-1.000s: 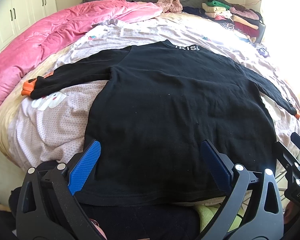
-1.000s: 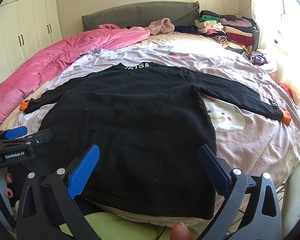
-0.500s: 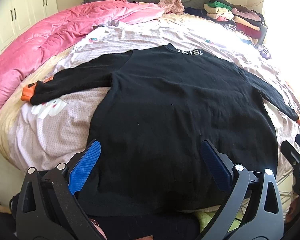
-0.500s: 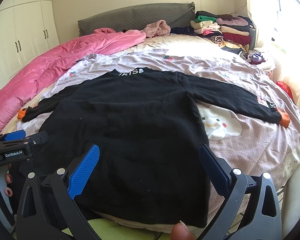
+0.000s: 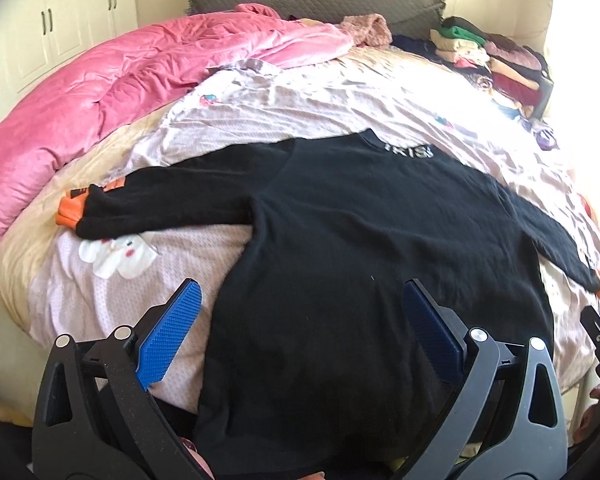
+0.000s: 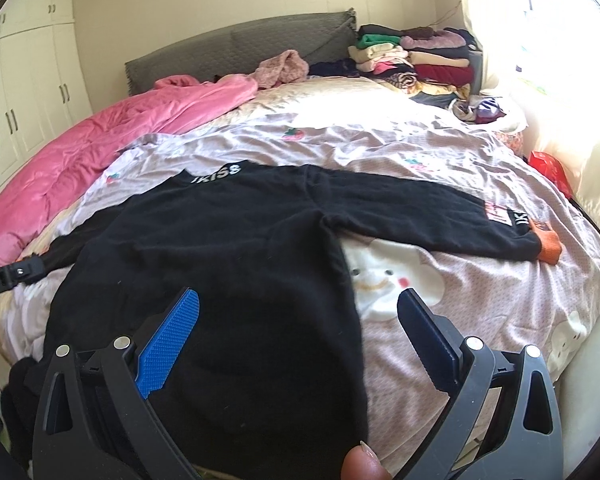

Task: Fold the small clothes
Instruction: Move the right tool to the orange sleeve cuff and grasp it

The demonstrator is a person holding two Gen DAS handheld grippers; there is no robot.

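A black sweater (image 5: 360, 264) lies spread flat, front down or up cannot be told, across a bed (image 6: 480, 280), collar toward the headboard and hem hanging at the near edge, both sleeves stretched out to the sides. The left gripper (image 5: 300, 332) hovers over the hem with its blue pads wide apart and nothing between them; the right gripper (image 6: 300, 332) hangs likewise open above the sweater's right side, just where black cloth meets the sheet. A fingertip (image 6: 360, 464) of the person shows at the bottom of the right view. No fold has been made: the garment looks laid out and smoothed, so the step in hand appears to be the start of the first fold. The next move likely calls for a sleeve to be brought in over the body, the left sleeve (image 5: 168, 204) or the right sleeve (image 6: 440, 216) with its orange cuff (image 6: 548, 246), each lying well apart from its gripper and needing a reach outward, a low pinch on one layer and a carry across. A pink quilt (image 5: 112, 92) and a stack of folded clothes (image 6: 412, 56) sit farther up the bed, clear of the work.
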